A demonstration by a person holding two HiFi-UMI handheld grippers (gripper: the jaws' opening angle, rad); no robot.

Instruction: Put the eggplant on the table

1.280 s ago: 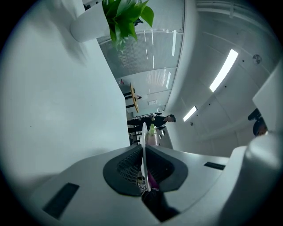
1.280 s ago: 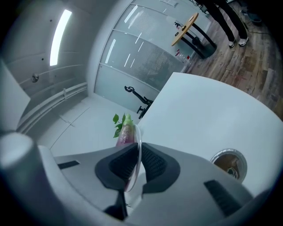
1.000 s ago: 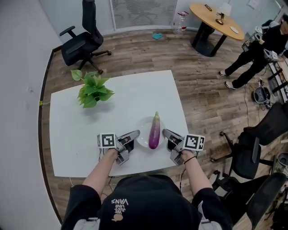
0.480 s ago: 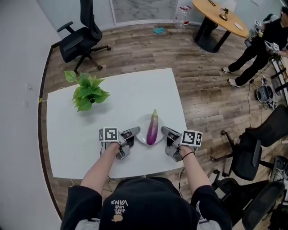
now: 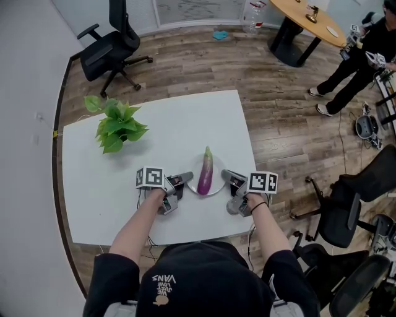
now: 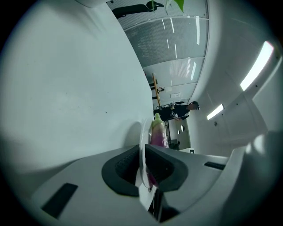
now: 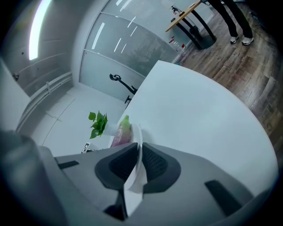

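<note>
A purple eggplant with a green stem end lies on a small white plate near the front of the white table. My left gripper is shut on the plate's left rim. My right gripper is shut on the right rim. In the left gripper view the plate's edge runs between the dark pads, with the eggplant beyond. The right gripper view shows the plate rim pinched between its pads, and the eggplant past it. I cannot tell whether the plate rests on the table.
A potted green plant stands at the table's back left. A black office chair is behind the table, more black chairs to the right. A round wooden table and a standing person are at the far right.
Both grippers have sunk toward the tabletop with the plate and eggplant held between them. Their grip on the rim is unchanged.
</note>
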